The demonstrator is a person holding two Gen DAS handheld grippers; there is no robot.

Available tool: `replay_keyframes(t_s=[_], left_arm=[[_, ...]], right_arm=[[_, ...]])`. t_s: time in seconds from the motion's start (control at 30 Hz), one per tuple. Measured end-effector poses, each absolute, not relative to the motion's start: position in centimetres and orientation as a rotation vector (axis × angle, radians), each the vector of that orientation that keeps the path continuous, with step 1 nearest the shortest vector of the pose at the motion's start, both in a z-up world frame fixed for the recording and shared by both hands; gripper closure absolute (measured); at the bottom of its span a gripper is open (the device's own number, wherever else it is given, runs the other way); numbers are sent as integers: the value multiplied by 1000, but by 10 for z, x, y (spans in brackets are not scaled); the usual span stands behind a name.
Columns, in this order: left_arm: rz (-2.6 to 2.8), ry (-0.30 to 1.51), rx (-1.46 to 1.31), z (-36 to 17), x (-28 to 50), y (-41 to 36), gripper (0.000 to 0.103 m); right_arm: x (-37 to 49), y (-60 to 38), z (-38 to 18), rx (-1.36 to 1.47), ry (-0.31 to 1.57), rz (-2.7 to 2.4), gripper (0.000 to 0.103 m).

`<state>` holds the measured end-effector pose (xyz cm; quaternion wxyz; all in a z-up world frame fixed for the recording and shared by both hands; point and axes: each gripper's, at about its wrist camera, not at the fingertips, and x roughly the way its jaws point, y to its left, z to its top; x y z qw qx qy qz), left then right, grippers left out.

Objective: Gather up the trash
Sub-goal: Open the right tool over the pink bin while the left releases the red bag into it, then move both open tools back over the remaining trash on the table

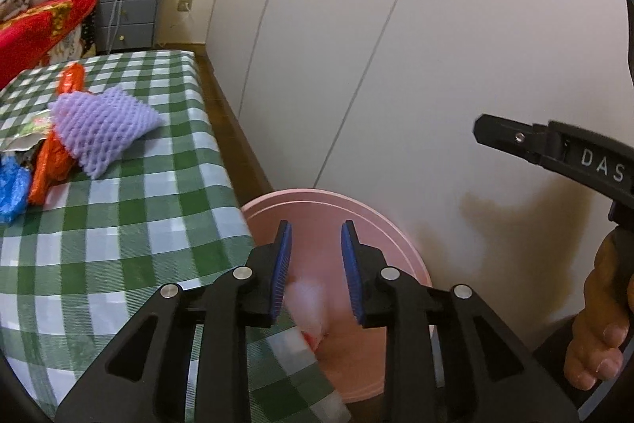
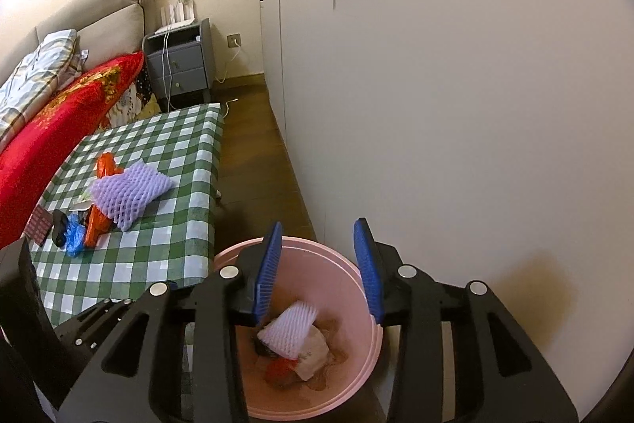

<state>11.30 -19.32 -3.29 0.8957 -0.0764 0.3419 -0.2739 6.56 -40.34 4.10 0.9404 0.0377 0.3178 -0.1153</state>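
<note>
Meanwhile, both grippers hang over a pink basin [image 2: 358, 375] beside the checked worktop [image 2: 166, 224]. The right gripper [image 2: 319, 270] has its jaws spread and empty, with a white foam net [image 2: 287, 328] lying below them on other scraps in the basin. The left gripper [image 1: 315, 274] has its jaws parted too, a blurred white piece [image 1: 307, 304] loose between them. More trash, including a purple foam net [image 2: 128, 193], lies on the worktop up and to the left of both pairs of jaws.

Your pink basin [image 2: 358, 375]: smooth matt plastic | purple net sleeve [image 2: 128, 194]: soft foam mesh | bench [image 2: 158, 256] cover: checked cloth | your fingers [image 2: 366, 272]: ribbed blue pads
</note>
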Motion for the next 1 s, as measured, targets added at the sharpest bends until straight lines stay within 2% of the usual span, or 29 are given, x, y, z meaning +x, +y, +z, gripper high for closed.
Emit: replay_keyframes(t_s=[0.53, 1.0], left_arm=[[-444, 677, -184, -28, 114, -132, 77], [-253, 644, -200, -31, 119, -77, 77]], right_arm=[[63, -377, 48, 96, 581, -102, 64], [102, -311, 37, 65, 555, 89, 67]])
